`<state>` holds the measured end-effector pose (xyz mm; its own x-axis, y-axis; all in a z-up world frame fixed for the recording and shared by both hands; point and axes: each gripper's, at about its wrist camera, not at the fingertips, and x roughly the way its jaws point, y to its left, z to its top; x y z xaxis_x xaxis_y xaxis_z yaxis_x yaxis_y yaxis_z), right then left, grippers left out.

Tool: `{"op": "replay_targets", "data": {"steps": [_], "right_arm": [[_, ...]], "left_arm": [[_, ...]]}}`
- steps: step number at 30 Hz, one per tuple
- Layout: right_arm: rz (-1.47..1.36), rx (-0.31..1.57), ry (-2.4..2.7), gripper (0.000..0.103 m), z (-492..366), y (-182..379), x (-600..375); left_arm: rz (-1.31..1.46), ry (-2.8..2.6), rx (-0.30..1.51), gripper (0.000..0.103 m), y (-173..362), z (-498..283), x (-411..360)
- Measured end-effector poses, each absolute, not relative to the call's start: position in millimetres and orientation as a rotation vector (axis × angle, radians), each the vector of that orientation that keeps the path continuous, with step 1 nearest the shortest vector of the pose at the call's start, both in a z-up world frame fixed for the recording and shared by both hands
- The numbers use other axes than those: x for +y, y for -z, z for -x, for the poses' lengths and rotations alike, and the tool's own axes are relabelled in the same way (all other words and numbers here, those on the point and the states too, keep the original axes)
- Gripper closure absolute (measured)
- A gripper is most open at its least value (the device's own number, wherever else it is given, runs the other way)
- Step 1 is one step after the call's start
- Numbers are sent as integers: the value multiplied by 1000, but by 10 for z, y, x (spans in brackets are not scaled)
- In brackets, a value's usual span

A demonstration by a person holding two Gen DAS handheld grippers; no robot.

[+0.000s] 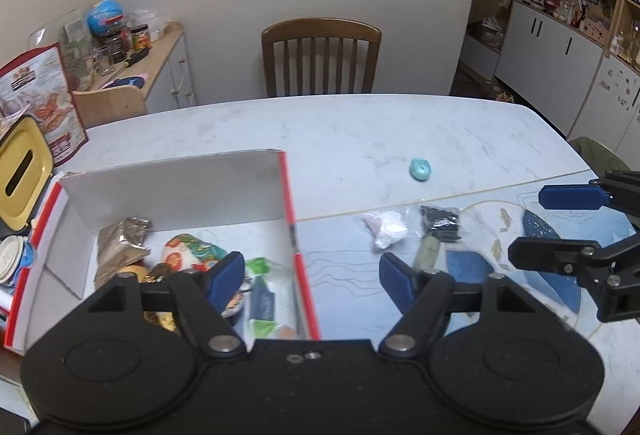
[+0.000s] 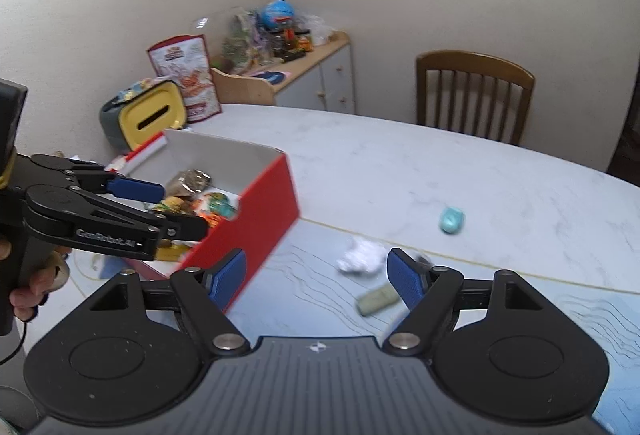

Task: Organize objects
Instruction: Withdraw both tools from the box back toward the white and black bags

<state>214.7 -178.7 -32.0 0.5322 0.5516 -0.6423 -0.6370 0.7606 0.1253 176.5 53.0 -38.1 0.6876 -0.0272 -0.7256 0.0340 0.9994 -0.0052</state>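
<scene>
We hold both tools above the marble-look surface (image 1: 360, 131), and both are spread wide with nothing between their blue pads. The left tool (image 1: 312, 275) hangs over the right-hand wall of the red-and-white cardboard box (image 1: 290, 195), the natural spot for dropping things in: below it lie a brownish foil packet (image 1: 120, 243), a colourful patterned pouch (image 1: 188, 253) and a green-and-white wrapper (image 1: 262, 291), so part of the sorting looks done. We keep the box at the left end of the surface, by the yellow-lidded bin (image 1: 22, 171), which leaves the middle free for loose pieces.

The right tool (image 2: 318, 281) is angled down towards those pieces, its jaws wide, which we read as readiness for the next pick. Just ahead of it sit a crumpled white wad (image 2: 358, 257) and a pale green oblong item (image 2: 376, 301), the latter nearly at its right pad; motion blur keeps us from naming it more closely. In the left wrist view a small dark plastic bag (image 1: 440, 221) lies just beside the wad. A turquoise rounded object (image 2: 452, 219) rests well apart, farther out on the bare marble.

We judge that these four still need to go into the box, and the green oblong item seems the nearest candidate.
</scene>
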Motion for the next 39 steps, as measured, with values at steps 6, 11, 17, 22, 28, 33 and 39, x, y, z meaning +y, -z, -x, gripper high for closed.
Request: {"op": "replay_targets", "data": {"steps": [6,11,17,22,28,33,39], "right_arm": [[123,731,-673,22,-2256,407,-2043],[116,747,-647,22,-2387,502,-2212],[129,763,-637,19,-2548,622,-2331],[143,776,-634,19,-2692,718,-2388],[158,784,-635,19,-2880,829,-2411],[204,771,-632,19,-2992,955,-2367],[208,787,-608,19,-3141,1141,-2340]], "left_arm": [[-26,47,807,18,425,-1856,299],[-32,51,807,12,470,-1941,128],[-29,44,805,1,552,-2066,-50],[-12,32,819,1,646,-2215,-156],[-8,-4,825,1,775,-2392,-248],[-14,-30,835,1,893,-2532,-313],[-18,-46,856,1,1043,-2685,-359]]}}
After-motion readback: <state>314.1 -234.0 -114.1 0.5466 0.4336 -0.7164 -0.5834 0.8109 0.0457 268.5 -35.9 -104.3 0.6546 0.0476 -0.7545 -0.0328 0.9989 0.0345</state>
